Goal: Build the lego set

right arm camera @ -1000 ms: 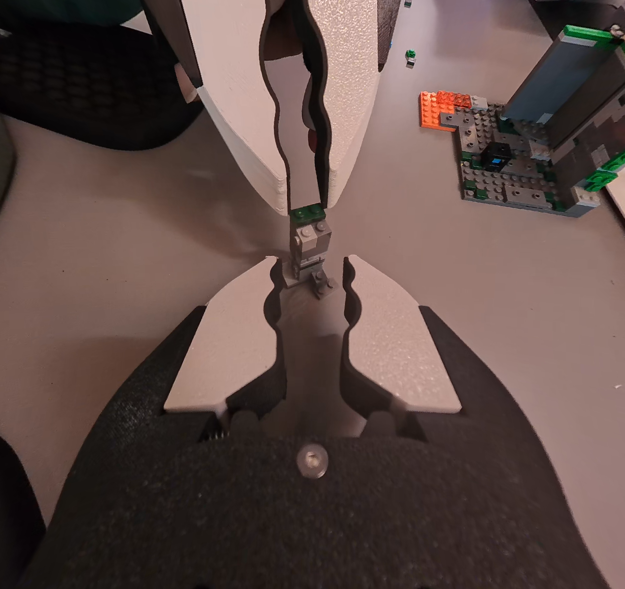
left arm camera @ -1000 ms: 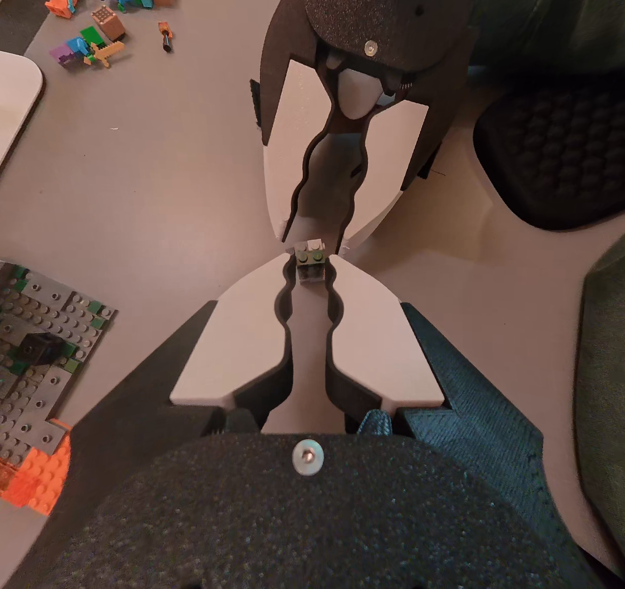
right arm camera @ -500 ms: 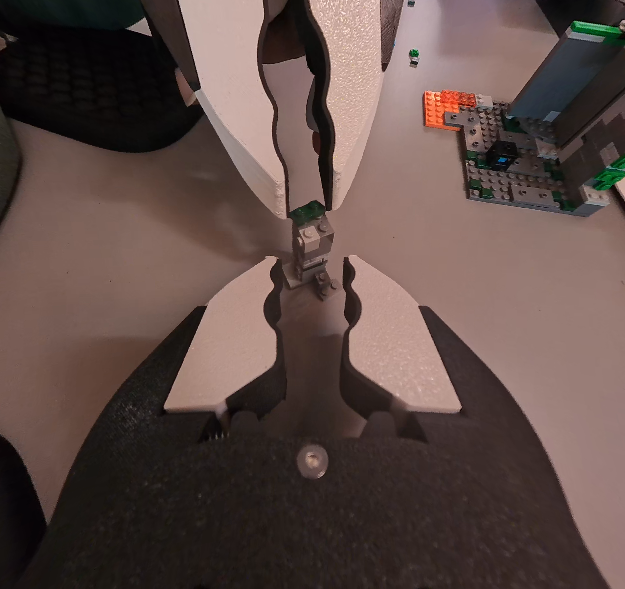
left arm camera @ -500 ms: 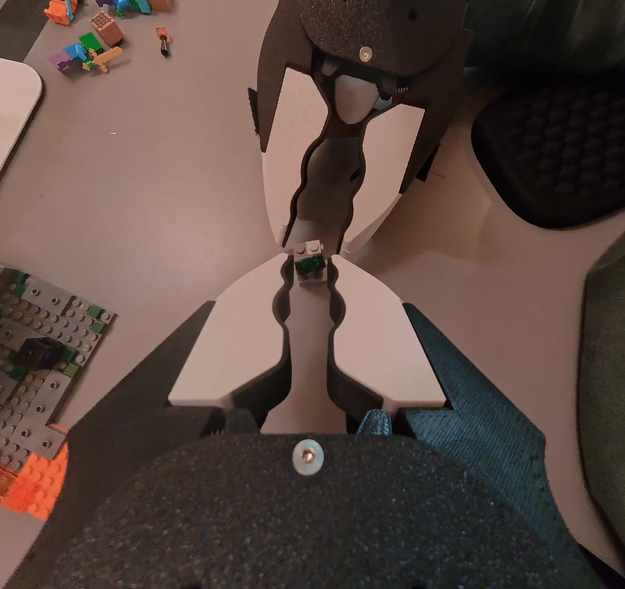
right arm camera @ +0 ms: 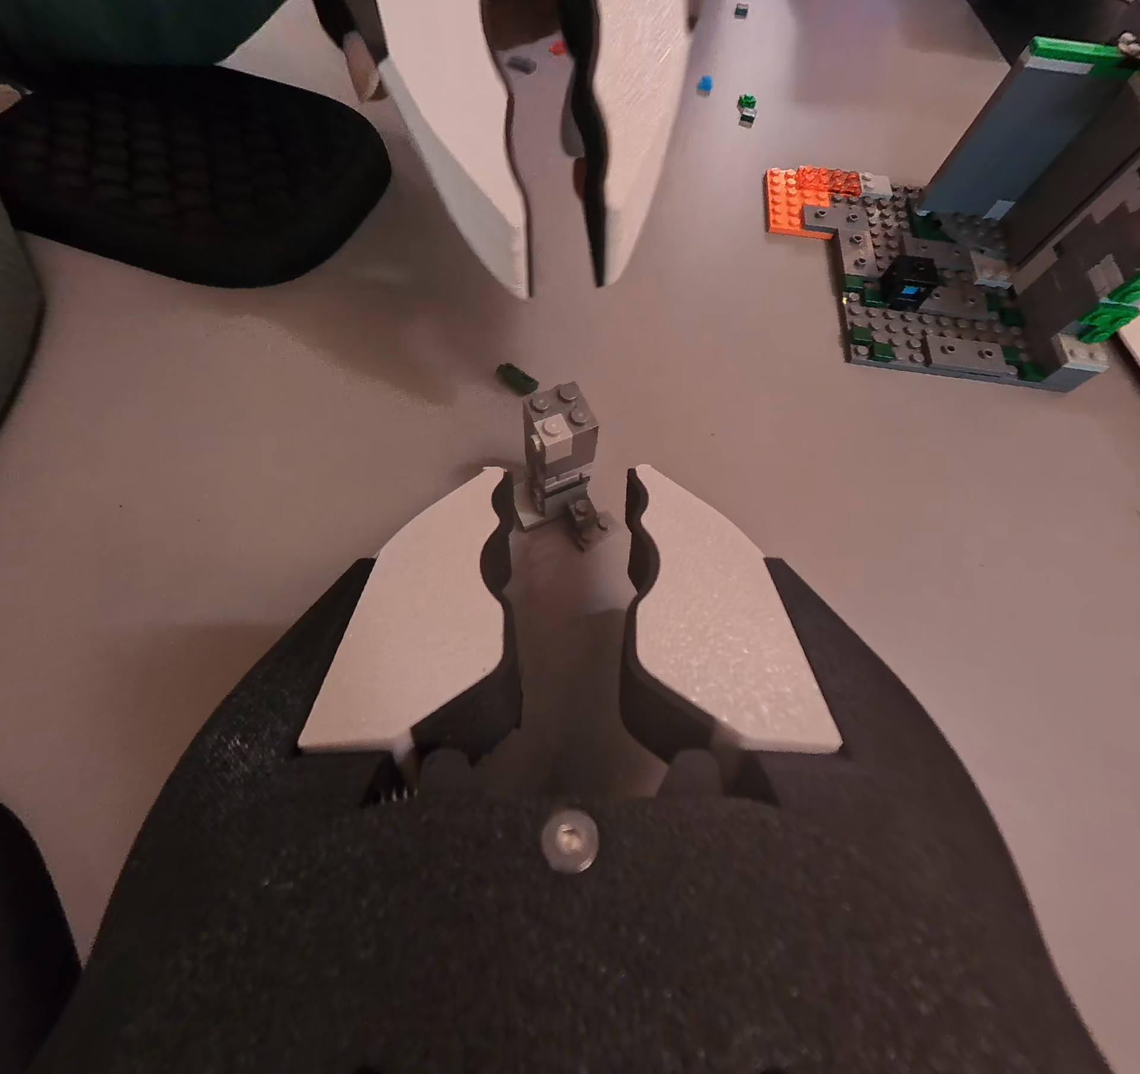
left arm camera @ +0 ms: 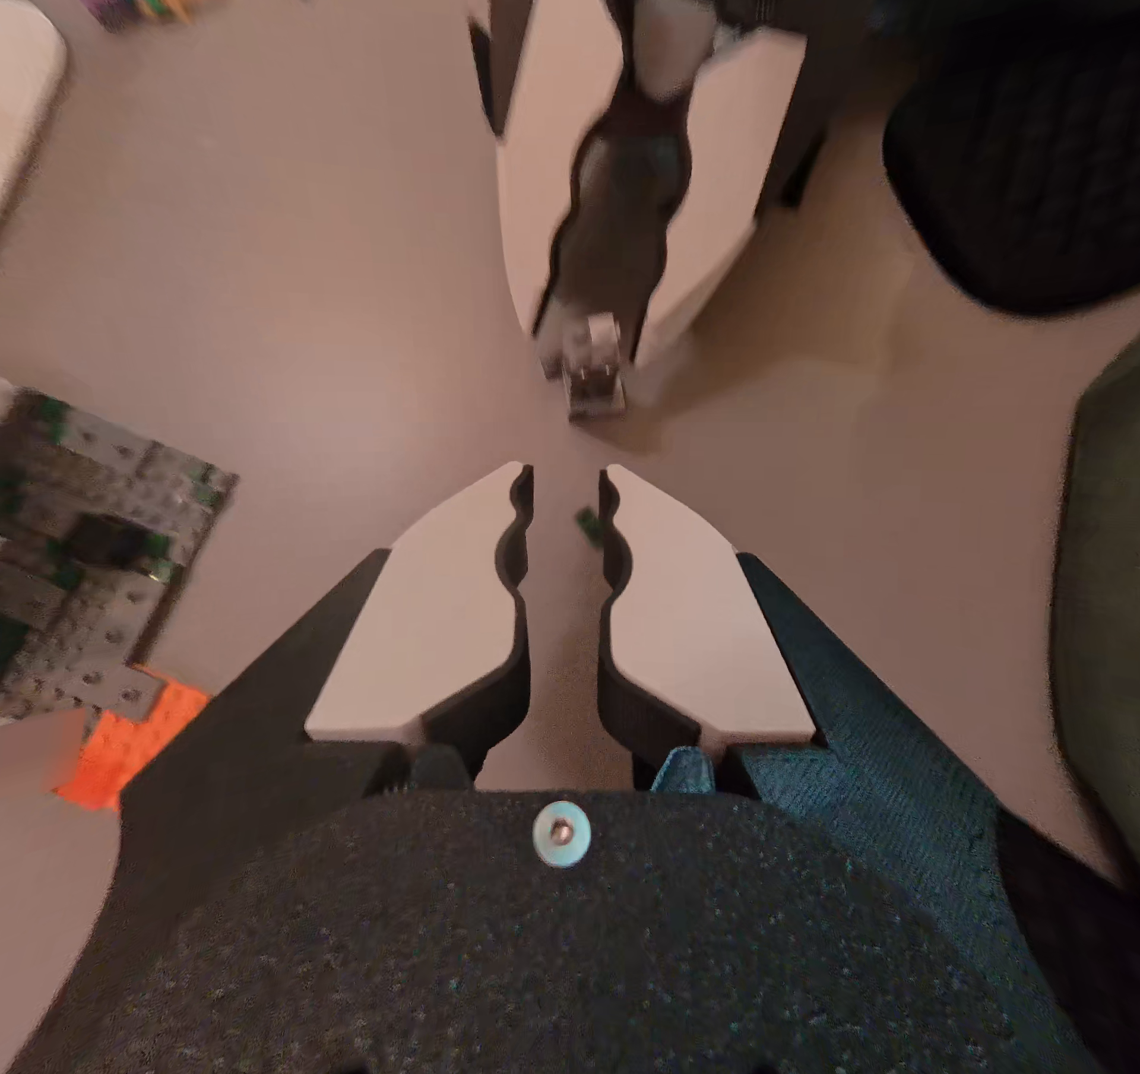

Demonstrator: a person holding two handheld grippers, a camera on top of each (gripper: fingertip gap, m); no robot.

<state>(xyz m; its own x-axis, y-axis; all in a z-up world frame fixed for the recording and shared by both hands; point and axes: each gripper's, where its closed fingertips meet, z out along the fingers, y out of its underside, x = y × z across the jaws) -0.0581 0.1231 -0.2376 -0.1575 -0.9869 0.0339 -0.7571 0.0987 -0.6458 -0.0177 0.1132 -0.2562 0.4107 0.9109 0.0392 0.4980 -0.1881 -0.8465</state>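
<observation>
Grey tabletop is lying bare between your two grippers. Small grey brick stack is standing upright on it, at the tips of your right gripper, whose fingers are spreading wide, gripping nothing. Dark green piece is lying loose just beside the stack. Your left gripper is facing it with fingers parted, empty. Grey baseplate build with orange corner is sitting well apart. Dark seat cushion is edging the table.
</observation>
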